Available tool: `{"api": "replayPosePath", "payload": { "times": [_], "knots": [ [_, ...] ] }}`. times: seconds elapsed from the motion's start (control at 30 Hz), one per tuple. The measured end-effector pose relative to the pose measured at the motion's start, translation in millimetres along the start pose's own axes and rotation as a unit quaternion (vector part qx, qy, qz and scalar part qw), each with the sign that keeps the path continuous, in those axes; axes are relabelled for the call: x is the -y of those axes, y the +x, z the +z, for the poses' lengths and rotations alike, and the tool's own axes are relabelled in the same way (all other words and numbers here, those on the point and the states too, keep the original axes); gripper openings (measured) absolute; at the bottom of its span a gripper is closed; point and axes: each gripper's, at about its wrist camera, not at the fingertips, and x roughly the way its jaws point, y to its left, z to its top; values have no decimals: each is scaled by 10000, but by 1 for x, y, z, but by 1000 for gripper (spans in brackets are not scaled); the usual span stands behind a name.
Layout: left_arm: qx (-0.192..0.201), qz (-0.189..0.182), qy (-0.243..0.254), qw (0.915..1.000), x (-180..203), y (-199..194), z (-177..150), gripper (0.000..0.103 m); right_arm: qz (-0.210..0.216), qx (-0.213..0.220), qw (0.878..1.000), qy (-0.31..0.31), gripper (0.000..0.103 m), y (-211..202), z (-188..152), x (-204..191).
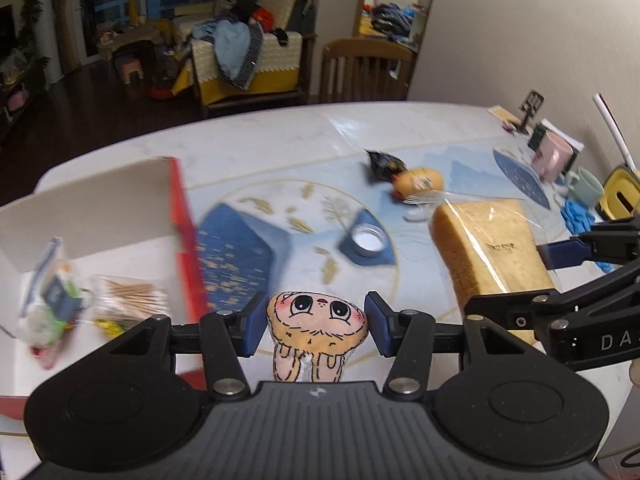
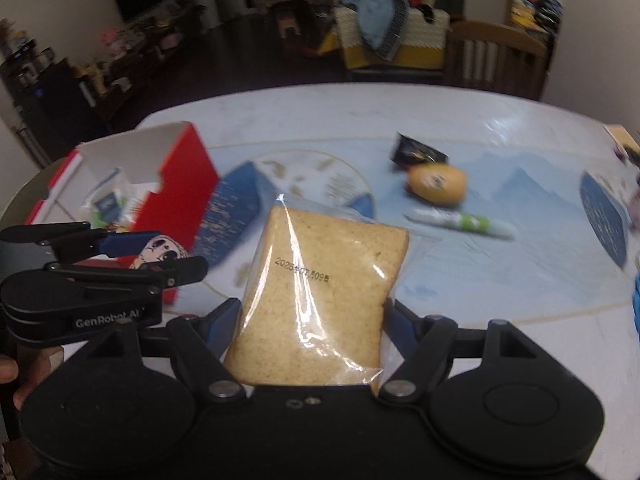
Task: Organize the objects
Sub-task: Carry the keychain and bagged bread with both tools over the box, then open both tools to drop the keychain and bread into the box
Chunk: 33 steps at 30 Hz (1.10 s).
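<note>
Box (image 2: 176, 184) left on table (image 2: 320, 120); egg toy (image 2: 438, 184) right, marker (image 2: 460, 222) before it, wrapper (image 2: 416, 152) behind.

Both claws tilt downward, side by side: left claw (image 1: 317, 326) clamped, right claw (image 2: 310, 322) seemingly gripping too.

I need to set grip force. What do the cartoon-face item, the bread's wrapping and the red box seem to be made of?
Cartoon-face item: looks like soft printed plush or foam, matte; not certain. Bread wrapper: thin clear plastic film, glossy creases. Red box: cardboard, red outside, plain pale inside.
</note>
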Motion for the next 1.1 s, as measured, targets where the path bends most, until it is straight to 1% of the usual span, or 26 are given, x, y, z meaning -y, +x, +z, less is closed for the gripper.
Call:
{"api": "replayPosePath", "payload": {
  "times": [0.2,0.33,0.57,0.67,0.9,1.0,1.1],
  "knots": [
    [168,183,-130,9996,-49,-28,0,51,170,115,9989,-414,76,6,25,-52],
    [222,357,-204,9989,-82,-41,-3,51,207,136,9972,-710,76,15,34,-86],
    [176,637,-322,9973,-137,-52,-9,51,217,151,9922,-1215,76,36,50,-145],
    [129,749,-340,9965,-157,-53,-13,51,232,140,9911,-1300,76,48,58,-167],
    [17,948,-322,9950,-197,-47,-14,51,297,-10,9909,-1309,76,83,73,-201],
    [-85,992,-240,9947,-207,-38,-12,51,237,-125,9908,-1326,76,100,79,-209],
    [-155,1043,-267,9941,-216,-30,-11,51,91,-140,9917,-1276,76,115,85,-212]
  ]
}}
